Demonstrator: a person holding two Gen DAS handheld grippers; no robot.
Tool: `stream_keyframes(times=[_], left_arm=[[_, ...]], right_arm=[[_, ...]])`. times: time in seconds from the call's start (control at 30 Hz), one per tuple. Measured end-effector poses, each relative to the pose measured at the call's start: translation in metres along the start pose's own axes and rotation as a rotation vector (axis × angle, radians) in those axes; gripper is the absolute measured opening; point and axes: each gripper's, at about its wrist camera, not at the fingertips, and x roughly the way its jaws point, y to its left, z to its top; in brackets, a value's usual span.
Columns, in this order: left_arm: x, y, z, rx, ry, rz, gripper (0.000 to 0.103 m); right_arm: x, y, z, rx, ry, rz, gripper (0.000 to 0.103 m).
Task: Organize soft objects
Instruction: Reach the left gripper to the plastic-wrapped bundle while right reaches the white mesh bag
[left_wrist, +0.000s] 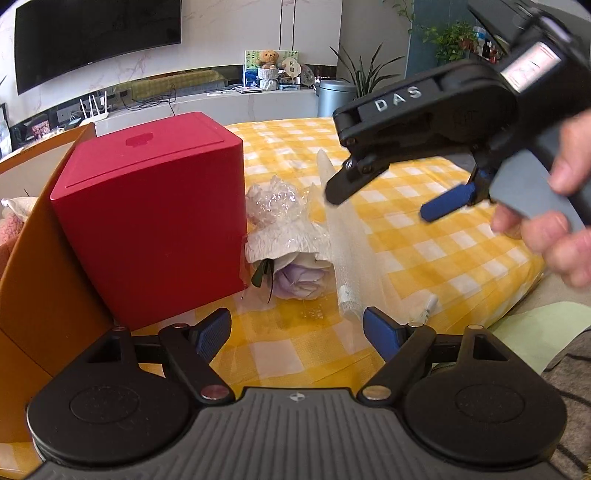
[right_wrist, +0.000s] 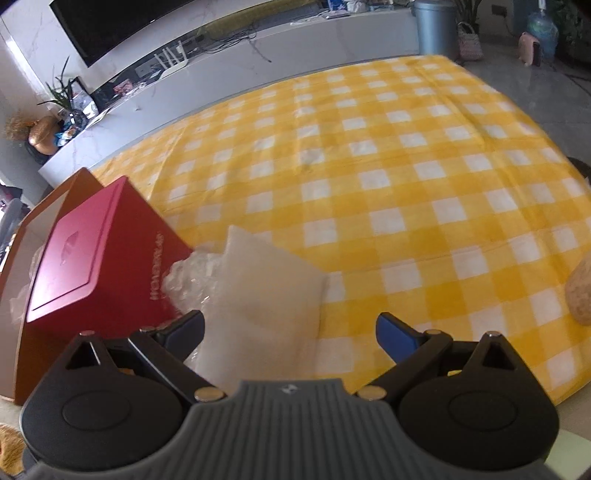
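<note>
One red box (left_wrist: 147, 221) is standing on the one yellow checked cloth (left_wrist: 424, 258), with one orange carton (left_wrist: 44, 277) sitting behind it. Lying beside the box are one wrapped flower bundle (left_wrist: 284, 240) and one roll of white foam sheet (left_wrist: 345, 236). Two grippers are hovering here, the left gripper (left_wrist: 297, 332) and the right gripper (right_wrist: 290, 332), both with fingers spread apart.

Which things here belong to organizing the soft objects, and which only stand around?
For the job:
- plastic-wrapped bouquet with a pale purple flower
- white foam roll
- orange open box
- both grippers, left and right, fingers open

Standing around:
- red cube-shaped box
- yellow checked cloth
- brown teddy bear on the shelf
- grey bin
</note>
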Motion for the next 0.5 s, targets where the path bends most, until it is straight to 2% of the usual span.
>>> stream_keyframes(times=[0.1, 0.27, 0.37, 0.43, 0.5], left_arm=[[-0.006, 0.003, 0.004, 0.020, -0.008, -0.023, 0.095], [-0.016, 0.008, 0.007, -0.014, -0.020, -0.024, 0.095], [-0.020, 0.010, 0.010, -0.032, -0.020, -0.014, 0.095], [-0.023, 0.012, 0.014, -0.046, -0.021, -0.014, 0.095], [-0.026, 0.014, 0.014, -0.053, -0.021, -0.009, 0.095]], right_arm=[[0.004, 0.008, -0.007, -0.009, 0.037, 0.069, 0.093], [0.017, 0.005, -0.002, 0.087, 0.016, -0.014, 0.091], [0.022, 0.001, -0.003, 0.100, 0.017, -0.068, 0.089], [0.019, -0.006, -0.003, 0.134, 0.002, -0.066, 0.085], [0.017, -0.015, -0.002, 0.168, -0.007, -0.073, 0.072]])
